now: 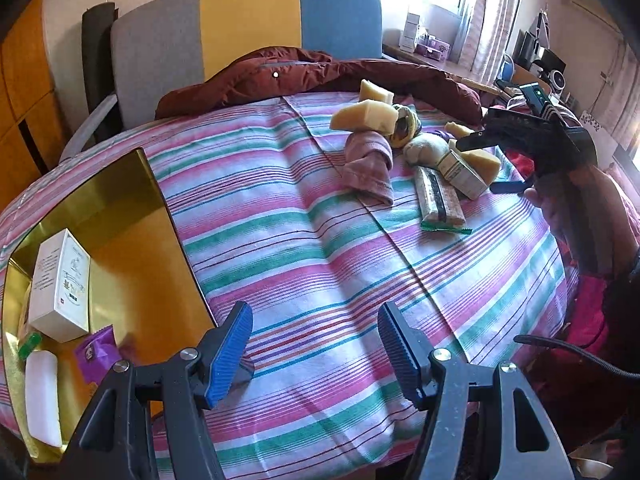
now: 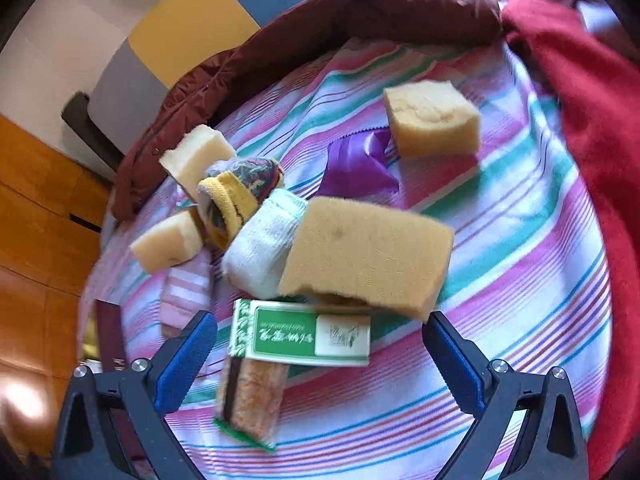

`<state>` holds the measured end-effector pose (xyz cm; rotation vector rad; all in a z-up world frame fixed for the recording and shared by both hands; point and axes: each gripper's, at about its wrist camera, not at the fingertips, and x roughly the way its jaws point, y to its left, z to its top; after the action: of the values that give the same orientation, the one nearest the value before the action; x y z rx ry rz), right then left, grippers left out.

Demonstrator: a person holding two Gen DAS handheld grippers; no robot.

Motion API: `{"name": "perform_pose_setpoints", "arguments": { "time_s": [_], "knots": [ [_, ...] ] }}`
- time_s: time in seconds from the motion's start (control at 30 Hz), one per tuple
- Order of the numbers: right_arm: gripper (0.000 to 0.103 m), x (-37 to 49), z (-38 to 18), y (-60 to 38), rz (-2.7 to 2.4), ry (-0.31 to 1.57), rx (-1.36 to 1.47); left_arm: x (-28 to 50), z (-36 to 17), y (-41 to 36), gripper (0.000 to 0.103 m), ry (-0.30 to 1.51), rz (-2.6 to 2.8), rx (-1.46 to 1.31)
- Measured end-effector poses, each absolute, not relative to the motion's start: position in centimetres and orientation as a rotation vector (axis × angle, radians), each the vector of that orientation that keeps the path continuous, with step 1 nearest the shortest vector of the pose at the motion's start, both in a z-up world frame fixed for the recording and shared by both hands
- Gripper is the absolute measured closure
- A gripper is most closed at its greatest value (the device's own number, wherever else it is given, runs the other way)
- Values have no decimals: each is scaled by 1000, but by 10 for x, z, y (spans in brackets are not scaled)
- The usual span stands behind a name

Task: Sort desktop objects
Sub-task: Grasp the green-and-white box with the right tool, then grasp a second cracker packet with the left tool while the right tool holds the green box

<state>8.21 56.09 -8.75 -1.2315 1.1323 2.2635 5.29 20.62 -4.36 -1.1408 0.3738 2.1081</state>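
My left gripper [image 1: 316, 344] is open and empty over the striped cloth, beside a gold box [image 1: 132, 240] that holds a white carton [image 1: 60, 280], a purple packet [image 1: 98, 354] and a white bar [image 1: 42, 396]. My right gripper [image 2: 320, 360] is open, its fingers on either side of a green-and-white box [image 2: 308, 336] without touching it. It also shows in the left wrist view [image 1: 492, 160], above the pile. The pile holds yellow sponges [image 2: 368, 256], rolled socks [image 2: 264, 248], a snack bar [image 2: 250, 396] and a purple wrapper [image 2: 360, 164].
A striped cloth [image 1: 320, 248] covers the surface. A maroon jacket [image 1: 320, 72] lies along the far edge, in front of a grey, yellow and blue chair back [image 1: 248, 28]. A red garment [image 2: 592, 128] lies at the right. A pink sock [image 1: 370, 166] lies left of the pile.
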Motion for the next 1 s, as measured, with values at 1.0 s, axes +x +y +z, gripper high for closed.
{"name": "perform_pose_setpoints", "arguments": {
  "time_s": [1.0],
  "knots": [
    [29,66,-49,531,2571,1021,-1162,48,-45,322,37,439,1929,-1055]
  ]
}}
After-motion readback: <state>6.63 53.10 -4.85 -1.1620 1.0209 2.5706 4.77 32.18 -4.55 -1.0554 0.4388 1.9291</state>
